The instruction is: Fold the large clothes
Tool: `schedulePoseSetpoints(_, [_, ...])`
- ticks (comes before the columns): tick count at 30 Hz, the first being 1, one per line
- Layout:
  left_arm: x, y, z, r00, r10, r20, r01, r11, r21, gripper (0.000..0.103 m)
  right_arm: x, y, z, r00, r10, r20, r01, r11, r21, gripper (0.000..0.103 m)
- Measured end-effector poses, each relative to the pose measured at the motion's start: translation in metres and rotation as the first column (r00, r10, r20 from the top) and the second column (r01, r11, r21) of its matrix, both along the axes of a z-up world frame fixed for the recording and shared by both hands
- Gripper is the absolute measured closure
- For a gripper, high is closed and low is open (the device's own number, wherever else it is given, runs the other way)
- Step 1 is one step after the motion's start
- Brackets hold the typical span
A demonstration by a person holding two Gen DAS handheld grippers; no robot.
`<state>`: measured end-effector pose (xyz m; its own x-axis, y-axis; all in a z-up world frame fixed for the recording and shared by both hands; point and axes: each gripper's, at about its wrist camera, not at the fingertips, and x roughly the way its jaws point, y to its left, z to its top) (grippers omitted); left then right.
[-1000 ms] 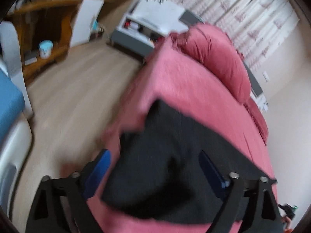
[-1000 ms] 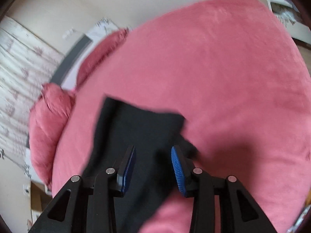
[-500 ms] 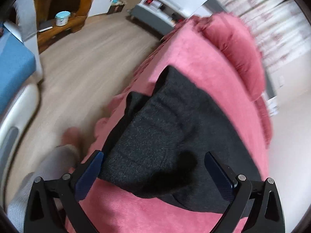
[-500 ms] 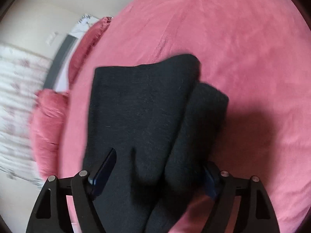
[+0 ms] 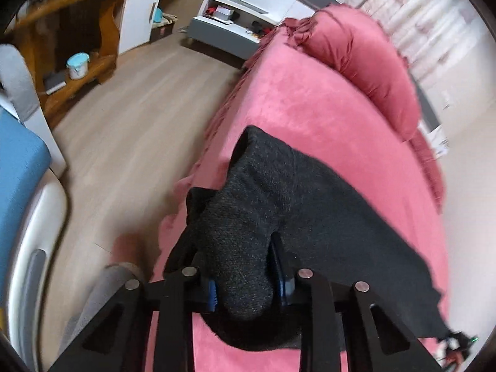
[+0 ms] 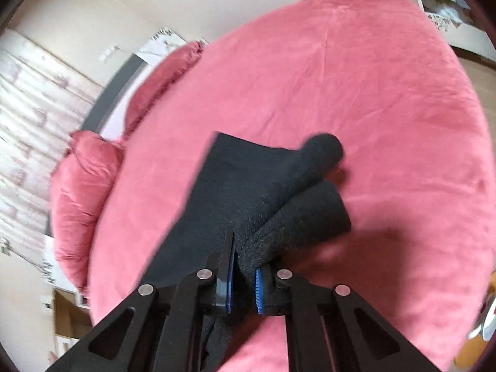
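The dark charcoal knit garment point(image 5: 303, 204) lies on your pink bed point(image 6: 356, 77); your left hand-held gripper point(image 5: 245, 282) is closing on a thick bunch, your right hand-held gripper point(image 6: 245, 282) pinches a fold.

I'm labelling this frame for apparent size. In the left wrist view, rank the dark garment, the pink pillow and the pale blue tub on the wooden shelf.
1. Dark garment, though nearness to the camera inflates it.
2. Pink pillow.
3. Pale blue tub, smallest and far off.

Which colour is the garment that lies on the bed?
Black, perhaps very dark grey: the garment shows best in the left wrist view.
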<state>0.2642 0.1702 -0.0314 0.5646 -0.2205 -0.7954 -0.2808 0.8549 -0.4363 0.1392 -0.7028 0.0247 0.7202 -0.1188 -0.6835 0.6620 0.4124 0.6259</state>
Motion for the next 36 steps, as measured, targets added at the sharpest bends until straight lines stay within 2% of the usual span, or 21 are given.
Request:
schedulePoseSetpoints(5, [-0.011, 0.016, 0.023, 0.999, -0.030, 0.016, 0.031, 0.997, -0.066, 0.086, -0.054, 0.011, 0.022, 0.999, 0.000, 0.047, 0.000, 1.000, 0.004, 0.094])
schedulePoseSetpoints(8, [-0.012, 0.037, 0.025, 1.000, 0.002, -0.025, -0.006, 0.984, -0.177, 0.089, -0.099, 0.016, 0.000, 0.997, -0.051, 0.054, 0.045, 0.994, 0.104, 0.094])
schedulePoseSetpoints(10, [-0.008, 0.036, 0.027, 0.999, -0.014, -0.051, 0.006, 0.988, -0.155, 0.088, -0.125, 0.015, -0.024, 0.996, -0.048, 0.072, 0.036, 0.986, 0.166, 0.094])
schedulePoseSetpoints(11, [-0.004, 0.030, 0.024, 0.995, -0.051, -0.088, 0.044, 0.995, -0.085, 0.086, -0.127, 0.014, -0.033, 0.998, -0.024, 0.058, 0.014, 0.986, 0.169, 0.091])
schedulePoseSetpoints(12, [-0.001, 0.023, 0.023, 0.992, -0.072, -0.100, 0.072, 0.997, -0.008, 0.080, -0.131, 0.014, -0.055, 1.000, 0.022, 0.006, -0.023, 0.982, 0.186, 0.090])
schedulePoseSetpoints(13, [-0.002, 0.019, 0.024, 0.992, -0.081, -0.094, 0.084, 0.996, 0.032, 0.076, -0.130, 0.011, -0.069, 0.999, 0.030, -0.027, -0.024, 0.980, 0.196, 0.081])
schedulePoseSetpoints(15, [-0.013, 0.014, 0.034, 0.998, -0.048, -0.039, 0.051, 0.994, 0.093, 0.064, -0.151, 0.014, -0.095, 0.995, 0.004, -0.096, 0.020, 0.968, 0.248, 0.074])
schedulePoseSetpoints(17, [-0.030, 0.015, 0.048, 0.998, 0.005, 0.066, -0.010, 0.996, 0.084, 0.045, -0.178, 0.016, -0.097, 0.999, -0.052, -0.016, 0.054, 0.959, 0.280, 0.069])
schedulePoseSetpoints(19, [-0.046, 0.010, 0.058, 0.990, 0.037, 0.135, -0.050, 0.995, 0.089, 0.019, -0.200, 0.011, -0.090, 0.993, -0.108, 0.041, 0.093, 0.957, 0.274, 0.064])
schedulePoseSetpoints(22, [-0.053, -0.008, 0.055, 0.990, -0.027, 0.140, 0.018, 0.998, 0.067, 0.017, -0.209, -0.004, -0.083, 0.981, -0.149, 0.126, 0.107, 0.951, 0.289, 0.057])
schedulePoseSetpoints(23, [-0.053, -0.018, 0.048, 0.992, -0.055, 0.110, 0.047, 0.996, 0.078, 0.017, -0.204, -0.009, -0.083, 0.979, -0.154, 0.131, 0.111, 0.951, 0.289, 0.046])
schedulePoseSetpoints(25, [-0.056, -0.031, 0.033, 0.995, -0.070, 0.064, 0.064, 0.994, 0.092, 0.017, -0.184, -0.014, -0.094, 0.987, -0.141, 0.077, 0.112, 0.946, 0.304, 0.037])
schedulePoseSetpoints(28, [-0.056, -0.042, 0.006, 0.998, -0.063, -0.015, 0.064, 0.995, 0.075, 0.017, -0.150, -0.020, -0.115, 0.990, -0.142, -0.020, 0.138, 0.909, 0.392, 0.037])
schedulePoseSetpoints(29, [-0.053, -0.043, -0.004, 0.997, -0.058, -0.059, 0.063, 0.996, 0.070, 0.017, -0.141, -0.022, -0.115, 0.985, -0.165, -0.055, 0.174, 0.907, 0.383, 0.047])
schedulePoseSetpoints(30, [-0.051, -0.045, -0.010, 0.996, -0.050, -0.078, 0.056, 0.996, 0.077, 0.017, -0.136, -0.025, -0.110, 0.980, -0.183, -0.084, 0.201, 0.908, 0.369, 0.068])
schedulePoseSetpoints(31, [-0.049, -0.046, -0.013, 0.996, -0.040, -0.083, 0.047, 0.996, 0.082, 0.017, -0.127, -0.030, -0.102, 0.986, -0.159, -0.057, 0.169, 0.918, 0.359, 0.085])
schedulePoseSetpoints(32, [-0.049, -0.047, -0.013, 0.997, -0.030, -0.070, 0.036, 0.996, 0.081, 0.017, -0.114, -0.037, -0.083, 0.989, -0.140, -0.043, 0.146, 0.940, 0.309, 0.085])
schedulePoseSetpoints(33, [-0.051, -0.047, -0.010, 0.999, -0.023, -0.045, 0.026, 0.997, 0.073, 0.016, -0.101, -0.039, -0.045, 0.996, -0.089, -0.004, 0.089, 0.983, 0.159, 0.085])
schedulePoseSetpoints(34, [-0.052, -0.048, -0.008, 0.999, -0.021, -0.035, 0.024, 0.998, 0.066, 0.015, -0.090, -0.033, -0.020, 0.999, -0.033, 0.015, 0.032, 0.998, 0.056, 0.086])
schedulePoseSetpoints(35, [-0.052, -0.049, -0.007, 0.999, -0.025, -0.035, 0.027, 0.998, 0.057, 0.014, -0.079, -0.022, 0.015, 0.999, 0.044, 0.004, -0.043, 0.991, -0.127, 0.086])
schedulePoseSetpoints(36, [-0.050, -0.052, -0.008, 0.999, -0.033, -0.037, 0.035, 0.998, 0.057, 0.014, -0.070, -0.007, 0.042, 0.995, 0.096, -0.020, -0.097, 0.952, -0.292, 0.086])
